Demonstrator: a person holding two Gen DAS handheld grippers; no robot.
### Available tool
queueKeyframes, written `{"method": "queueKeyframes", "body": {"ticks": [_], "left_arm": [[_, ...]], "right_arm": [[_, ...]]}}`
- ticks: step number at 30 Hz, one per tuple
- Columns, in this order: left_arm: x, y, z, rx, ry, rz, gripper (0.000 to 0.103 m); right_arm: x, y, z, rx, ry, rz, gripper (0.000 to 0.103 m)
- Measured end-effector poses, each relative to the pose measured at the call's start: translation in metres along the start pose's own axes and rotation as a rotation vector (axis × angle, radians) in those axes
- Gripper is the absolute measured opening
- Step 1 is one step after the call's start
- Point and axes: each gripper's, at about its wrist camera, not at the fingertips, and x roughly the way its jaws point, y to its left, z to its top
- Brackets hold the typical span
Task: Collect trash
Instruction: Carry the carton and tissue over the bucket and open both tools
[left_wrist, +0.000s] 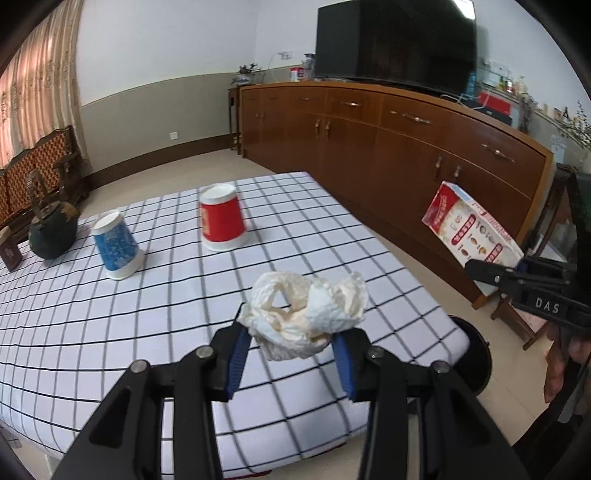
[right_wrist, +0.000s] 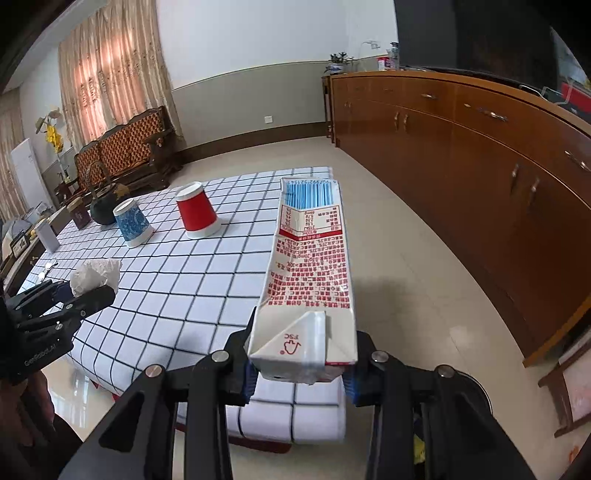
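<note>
A dark teapot (left_wrist: 51, 230) is sitting at the far left of the surface (left_wrist: 92, 332), which is wearing a white cloth with dark squares. Just beside the teapot, a blue paper cup (left_wrist: 117, 245) is standing upside down, and a red paper cup (left_wrist: 221, 218) is standing upside down a little further right. Nearer to the camera, the left hand-held gripper (left_wrist: 291, 354) is squeezing a crumpled white tissue (left_wrist: 306, 314) between its two blue pads, and the tissue is hanging in the air above the cloth. The tissue is showing some pale brown marks, maybe stains, but that is hard to tell. To the right, past the edge of the surface, the right hand-held gripper (right_wrist: 301, 373) is pinching the bottom end of a milk carton (right_wrist: 310, 266) with red writing. The carton is pointing away from the gripper and tilting over the floor (right_wrist: 406, 258), with its far end reaching over the corner of the surface. A long brown cabinet (left_wrist: 388, 133) is standing along the wall behind, and a big black television (left_wrist: 395, 40) is sitting on top of it.
</note>
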Motion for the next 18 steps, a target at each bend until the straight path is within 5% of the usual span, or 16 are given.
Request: {"method": "queueKeyframes", "body": {"ticks": [18], "left_arm": [[0.017, -0.087, -0.005, 0.089, 0.026, -0.154, 0.043]], "right_arm": [[-0.054, -0.078, -0.057, 0.112, 0.014, -0.135, 0.039]]}}
